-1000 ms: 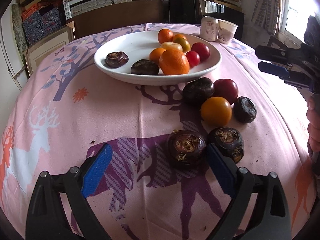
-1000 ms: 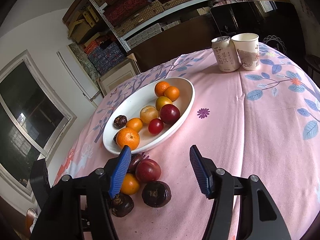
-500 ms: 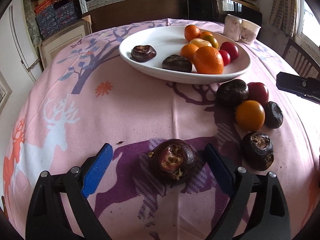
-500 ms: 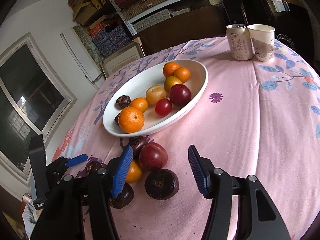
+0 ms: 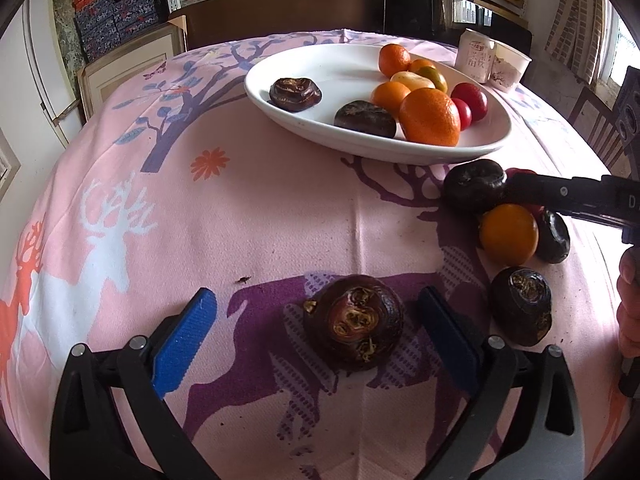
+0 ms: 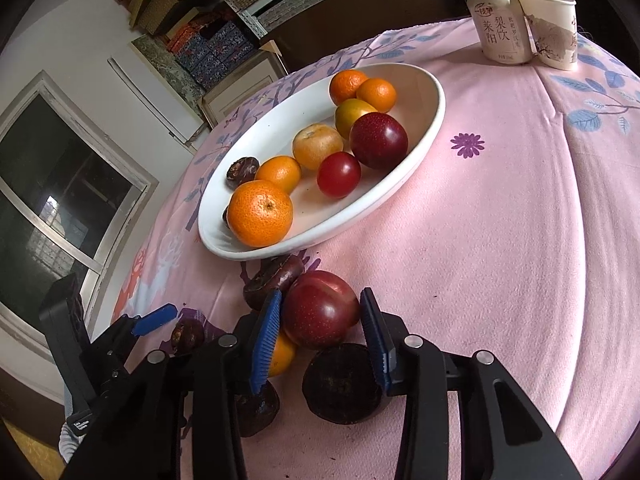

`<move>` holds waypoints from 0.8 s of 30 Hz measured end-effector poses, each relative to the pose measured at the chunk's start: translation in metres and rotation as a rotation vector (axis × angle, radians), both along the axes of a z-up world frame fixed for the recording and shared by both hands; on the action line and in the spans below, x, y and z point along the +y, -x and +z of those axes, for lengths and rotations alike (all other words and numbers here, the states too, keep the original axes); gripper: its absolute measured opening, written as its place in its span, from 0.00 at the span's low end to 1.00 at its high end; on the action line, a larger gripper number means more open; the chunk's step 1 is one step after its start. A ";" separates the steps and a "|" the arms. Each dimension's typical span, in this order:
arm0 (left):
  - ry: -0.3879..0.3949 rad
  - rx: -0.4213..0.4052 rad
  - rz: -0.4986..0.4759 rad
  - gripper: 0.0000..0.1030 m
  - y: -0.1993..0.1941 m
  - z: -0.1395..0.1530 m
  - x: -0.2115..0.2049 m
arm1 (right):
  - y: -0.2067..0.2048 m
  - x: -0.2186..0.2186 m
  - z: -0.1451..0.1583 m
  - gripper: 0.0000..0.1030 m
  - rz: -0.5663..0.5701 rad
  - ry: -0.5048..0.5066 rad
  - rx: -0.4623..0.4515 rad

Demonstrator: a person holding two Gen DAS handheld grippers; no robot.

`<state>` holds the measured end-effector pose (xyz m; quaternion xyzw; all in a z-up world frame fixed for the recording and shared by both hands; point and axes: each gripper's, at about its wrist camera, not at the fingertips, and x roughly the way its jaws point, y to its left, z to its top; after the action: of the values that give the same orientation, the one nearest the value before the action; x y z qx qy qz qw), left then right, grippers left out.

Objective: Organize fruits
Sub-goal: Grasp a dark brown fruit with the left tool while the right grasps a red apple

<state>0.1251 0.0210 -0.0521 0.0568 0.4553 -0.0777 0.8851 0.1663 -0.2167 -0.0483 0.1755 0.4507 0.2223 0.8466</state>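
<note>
A white oval plate (image 5: 332,68) (image 6: 424,136) holds several oranges, red plums and dark water chestnuts. My left gripper (image 5: 316,320) is open around a dark water chestnut (image 5: 354,326) on the pink cloth, the pads apart from it. My right gripper (image 6: 320,312) has closed in around a red plum (image 6: 320,308); the left pad touches it, the right pad is at its edge, and it rests on the cloth. An orange (image 5: 508,232) (image 6: 280,354) and more water chestnuts (image 5: 520,310) (image 6: 344,382) lie beside it.
A drink can (image 6: 494,24) and a paper cup (image 6: 552,28) stand at the far edge of the table. Shelves with boxes (image 5: 116,12) are behind. A wooden chair (image 5: 596,128) is on the right. The right gripper's finger (image 5: 568,196) reaches in over the loose fruit.
My left gripper moved left so the water chestnut sits between its open pads. My right gripper moved forward and down and narrowed around the red plum.
</note>
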 end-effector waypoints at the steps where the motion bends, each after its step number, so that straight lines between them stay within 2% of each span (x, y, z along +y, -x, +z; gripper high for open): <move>1: -0.001 0.000 0.001 0.96 0.000 0.000 0.000 | 0.001 0.000 0.001 0.39 0.000 0.004 -0.004; 7: 0.002 -0.011 0.001 0.94 0.001 0.001 0.000 | 0.005 -0.008 0.002 0.38 -0.026 0.002 -0.007; 8: 0.010 -0.016 -0.006 0.89 0.003 0.002 0.000 | 0.006 -0.012 0.003 0.38 -0.037 0.002 -0.011; 9: 0.018 -0.026 -0.017 0.77 0.005 0.003 -0.001 | 0.007 -0.016 0.004 0.38 -0.048 -0.004 -0.014; 12: 0.015 -0.050 -0.063 0.48 0.015 0.007 -0.012 | 0.011 -0.029 0.005 0.38 -0.079 -0.032 -0.011; 14: 0.013 -0.056 -0.078 0.40 0.019 0.008 -0.016 | 0.012 -0.036 0.006 0.38 -0.097 -0.046 -0.012; 18: 0.070 -0.052 -0.074 0.40 0.025 0.011 -0.010 | 0.014 -0.043 0.010 0.38 -0.113 -0.070 -0.027; 24: 0.120 -0.115 -0.070 0.40 0.025 0.035 -0.005 | 0.023 -0.053 0.029 0.38 -0.142 -0.096 -0.108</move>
<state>0.1004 0.0163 -0.0174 0.0238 0.3959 -0.1324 0.9084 0.1438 -0.2697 -0.0192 0.2352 0.3795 0.1922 0.8739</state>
